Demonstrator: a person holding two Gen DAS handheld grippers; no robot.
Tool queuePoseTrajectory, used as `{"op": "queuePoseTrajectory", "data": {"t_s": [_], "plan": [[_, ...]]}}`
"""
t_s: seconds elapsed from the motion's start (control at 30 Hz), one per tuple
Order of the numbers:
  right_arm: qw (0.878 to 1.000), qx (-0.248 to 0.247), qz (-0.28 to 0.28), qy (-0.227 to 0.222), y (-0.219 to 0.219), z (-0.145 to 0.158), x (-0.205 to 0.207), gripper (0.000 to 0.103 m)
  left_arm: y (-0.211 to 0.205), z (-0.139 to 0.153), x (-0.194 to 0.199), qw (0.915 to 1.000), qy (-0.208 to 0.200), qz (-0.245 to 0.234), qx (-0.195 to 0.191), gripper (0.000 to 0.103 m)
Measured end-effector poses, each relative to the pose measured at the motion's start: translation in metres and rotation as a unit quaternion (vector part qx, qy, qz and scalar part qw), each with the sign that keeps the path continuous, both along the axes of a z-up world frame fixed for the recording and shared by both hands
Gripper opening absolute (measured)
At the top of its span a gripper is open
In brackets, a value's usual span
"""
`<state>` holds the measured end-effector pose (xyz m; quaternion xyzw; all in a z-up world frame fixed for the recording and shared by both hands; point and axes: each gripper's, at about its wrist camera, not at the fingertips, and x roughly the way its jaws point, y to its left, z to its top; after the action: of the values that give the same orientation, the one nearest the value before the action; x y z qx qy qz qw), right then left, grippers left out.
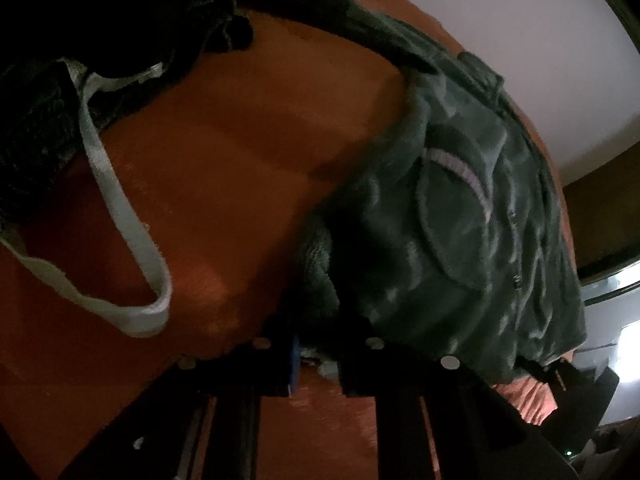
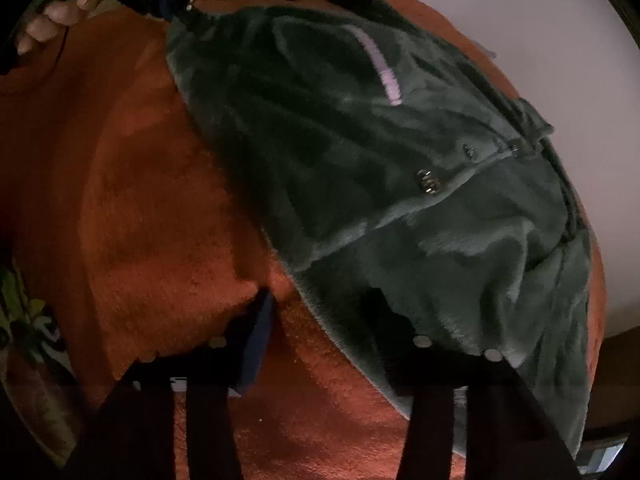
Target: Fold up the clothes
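Observation:
A dark green fleece jacket (image 1: 460, 208) with a pale zip strip and metal snaps lies spread on the orange blanket (image 1: 224, 168). My left gripper (image 1: 318, 354) is shut on a bunched edge of the fleece, which sits pinched between its fingers. In the right wrist view the same jacket (image 2: 380, 152) fills the middle. My right gripper (image 2: 332, 332) stands open at its near hem, with the fleece draped over the right finger and orange blanket (image 2: 140, 220) showing between the jaws. At the top left, a person's hand (image 2: 52, 20) holds the left gripper (image 2: 172, 4) at the jacket's far corner.
A dark knitted garment (image 1: 36, 144) with a long white strap (image 1: 120, 216) lies on the blanket to the left. A white wall (image 1: 520, 40) runs behind the blanket's far edge. A leafy plant (image 2: 20, 312) stands at the left edge.

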<state>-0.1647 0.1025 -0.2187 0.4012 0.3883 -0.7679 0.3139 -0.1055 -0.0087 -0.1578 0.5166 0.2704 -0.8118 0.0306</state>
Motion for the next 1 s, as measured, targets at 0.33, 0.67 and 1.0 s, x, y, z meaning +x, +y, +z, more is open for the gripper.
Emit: {"op": "queuePoseTrajectory", "data": {"t_s": [0.33,0.67,1.0], "plan": [[0.998,0.046,0.025,0.020,0.002,-0.005,-0.006,0.018,0.014,-0.007,-0.025,0.9997,-0.021,-0.003,0.007,0.017],[1.000,-0.018,0.013,-0.008,0.033,0.046,0.032,0.005,0.012,0.032,0.033,0.9984,0.028,0.048,-0.008,0.011],[0.989,-0.008,-0.041,-0.141,0.049,0.018,0.004,0.008,0.031,0.005,0.053,0.9996,-0.010,0.016,-0.019,0.011]]}}
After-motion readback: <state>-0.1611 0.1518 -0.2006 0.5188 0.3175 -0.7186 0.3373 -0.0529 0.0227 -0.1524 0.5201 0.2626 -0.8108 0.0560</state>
